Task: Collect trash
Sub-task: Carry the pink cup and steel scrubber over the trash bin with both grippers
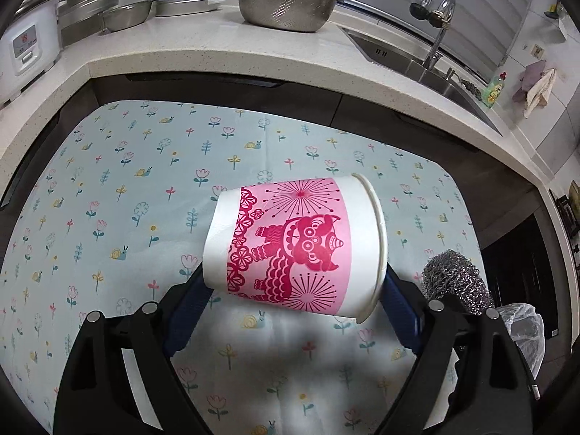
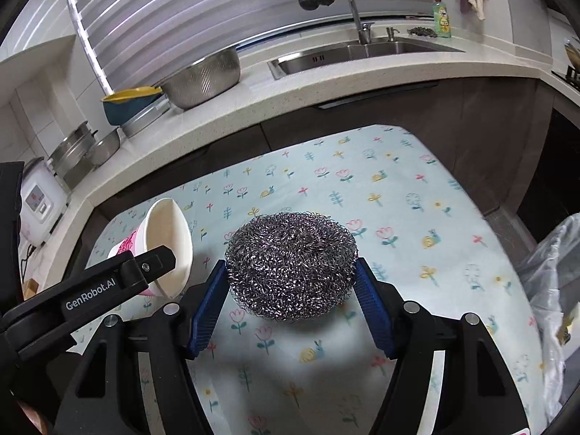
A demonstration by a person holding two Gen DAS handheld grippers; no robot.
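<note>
My left gripper (image 1: 293, 290) is shut on a white paper cup (image 1: 297, 246) with a pink print, held on its side above the flowered tablecloth (image 1: 127, 181), its mouth to the right. The cup also shows in the right wrist view (image 2: 166, 243), with the left gripper's finger in front of it. My right gripper (image 2: 290, 282) is shut on a steel wool scourer (image 2: 290, 264), held above the cloth. The scourer shows at the right of the left wrist view (image 1: 456, 279).
A bin lined with a clear plastic bag (image 2: 551, 290) stands at the table's right edge. Behind the table runs a counter (image 1: 217, 54) with a metal colander (image 1: 286, 3), pans, a rice cooker (image 1: 25, 50) and a sink (image 2: 362, 50) with a tap.
</note>
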